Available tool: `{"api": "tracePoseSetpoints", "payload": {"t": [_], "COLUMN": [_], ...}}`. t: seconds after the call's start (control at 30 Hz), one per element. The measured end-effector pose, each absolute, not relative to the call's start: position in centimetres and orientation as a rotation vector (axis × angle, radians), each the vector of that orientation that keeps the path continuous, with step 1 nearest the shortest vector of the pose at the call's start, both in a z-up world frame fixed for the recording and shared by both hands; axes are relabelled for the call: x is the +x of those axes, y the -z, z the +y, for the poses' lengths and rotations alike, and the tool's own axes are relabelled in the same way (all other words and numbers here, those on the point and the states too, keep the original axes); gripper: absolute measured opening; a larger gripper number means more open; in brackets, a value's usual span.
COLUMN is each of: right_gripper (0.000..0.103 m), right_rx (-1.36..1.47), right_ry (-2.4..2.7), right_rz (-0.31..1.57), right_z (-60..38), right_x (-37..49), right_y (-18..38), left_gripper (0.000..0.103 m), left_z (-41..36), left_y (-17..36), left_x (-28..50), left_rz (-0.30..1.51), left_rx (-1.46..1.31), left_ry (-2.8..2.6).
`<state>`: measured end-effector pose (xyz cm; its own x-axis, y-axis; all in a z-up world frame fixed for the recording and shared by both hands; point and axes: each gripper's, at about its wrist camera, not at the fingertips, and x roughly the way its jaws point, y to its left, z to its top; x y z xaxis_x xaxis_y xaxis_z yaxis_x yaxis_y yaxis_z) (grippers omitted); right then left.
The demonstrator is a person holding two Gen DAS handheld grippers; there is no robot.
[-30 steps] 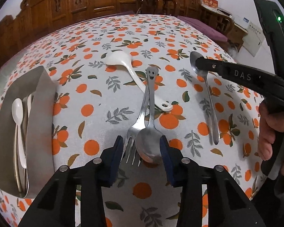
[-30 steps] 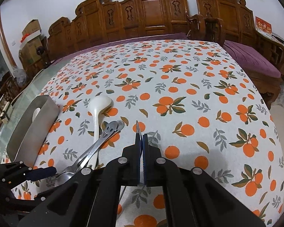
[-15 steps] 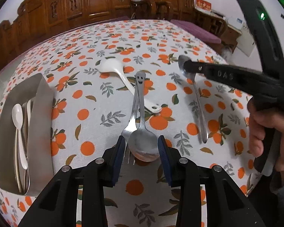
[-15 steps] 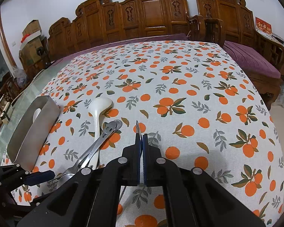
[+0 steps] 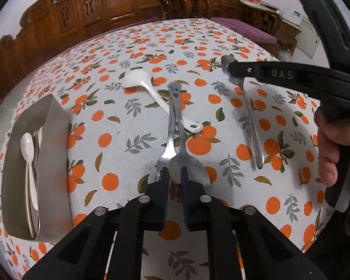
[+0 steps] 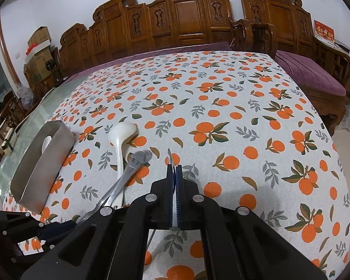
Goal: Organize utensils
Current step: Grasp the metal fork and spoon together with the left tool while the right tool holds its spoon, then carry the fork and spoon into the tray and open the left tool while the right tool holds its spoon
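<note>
My left hand-held gripper (image 5: 174, 175) is closing on the steel spoon (image 5: 186, 165), right of the metal tray (image 5: 56, 144); my right hand-held gripper (image 6: 173, 163) clamps another spoon (image 5: 249, 116).

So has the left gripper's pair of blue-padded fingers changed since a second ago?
Yes. The left gripper has narrowed and is closing on the smiley-handled steel spoon; earlier its pads straddled both spoon bowl and steel fork tines.
</note>
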<state>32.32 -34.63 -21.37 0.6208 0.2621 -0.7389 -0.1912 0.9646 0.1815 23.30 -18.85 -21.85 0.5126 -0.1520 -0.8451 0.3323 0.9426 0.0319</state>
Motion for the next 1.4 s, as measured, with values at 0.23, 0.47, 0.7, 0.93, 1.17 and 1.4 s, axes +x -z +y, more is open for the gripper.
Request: {"api": "tracePoseSetpoints", "payload": {"t": [0.23,0.47,0.7,0.93,1.17,1.4], "right_gripper": [0.002,0.002,0.002,0.002,0.002,0.002], "right_rx": [0.09,0.107,0.137,0.147,0.154,0.134], "right_ry": [-0.261,-0.278,-0.298,-0.325,-0.373,-0.431], "right_rz": [0.862,0.856,0.836,0.818,0.799,0.777], "right_z": [-34.6,-34.8,-35.0,-34.6,-33.4,-30.9], "right_x": [32.3,32.2,32.0,31.8,31.3,30.4], "right_y": [21.3,21.0,20.4,19.7,18.6,17.4], "left_gripper": [0.0,0.0,0.0,0.0,0.0,0.0], "left_z": [-19.6,-19.3,-17.8,-15.7,-13.6,-10.7], "left_y": [20.4,19.1,17.1,14.8,13.3,12.0], "left_x": [22.4,22.3,22.5,22.5,22.2,22.3], "left_rz": [0.929,0.89,0.846,0.793,0.755,0.732], "left_rx": [0.227,0.21,0.172,0.145,0.134,0.121], "left_ry": [0.3,0.301,0.287,0.26,0.224,0.17]}}
